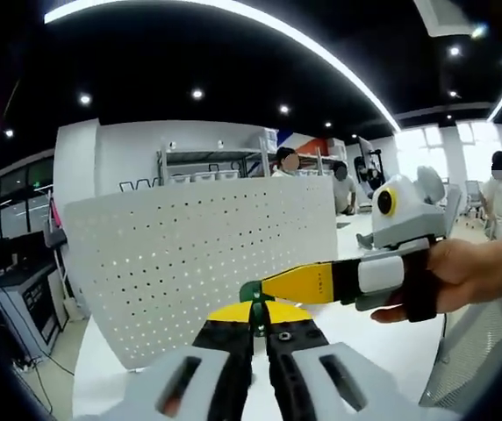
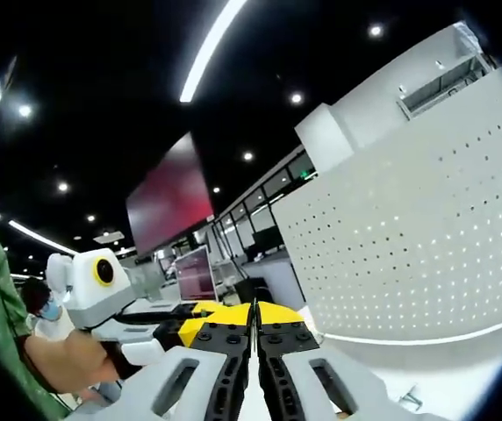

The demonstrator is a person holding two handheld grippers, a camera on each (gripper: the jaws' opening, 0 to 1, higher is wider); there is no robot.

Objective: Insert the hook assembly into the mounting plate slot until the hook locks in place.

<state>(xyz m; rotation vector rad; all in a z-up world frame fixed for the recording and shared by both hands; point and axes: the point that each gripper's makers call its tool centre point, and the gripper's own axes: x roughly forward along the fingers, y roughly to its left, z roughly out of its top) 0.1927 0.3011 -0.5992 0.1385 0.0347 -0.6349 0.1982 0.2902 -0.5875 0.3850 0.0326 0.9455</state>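
Both tongs (image 1: pixel 258 307) closed, perhaps on green hook (image 1: pixel 251 291), before pegboard (image 1: pixel 200 263).

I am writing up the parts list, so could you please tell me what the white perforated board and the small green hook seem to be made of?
The perforated board looks like thin sheet metal or rigid plastic with a matte white coat: it stands flat and its rows of holes are even. Which of the two cannot be told. The green hook, pinched where both gripper tips meet, looks like plastic or painted metal; it is too small to say more.
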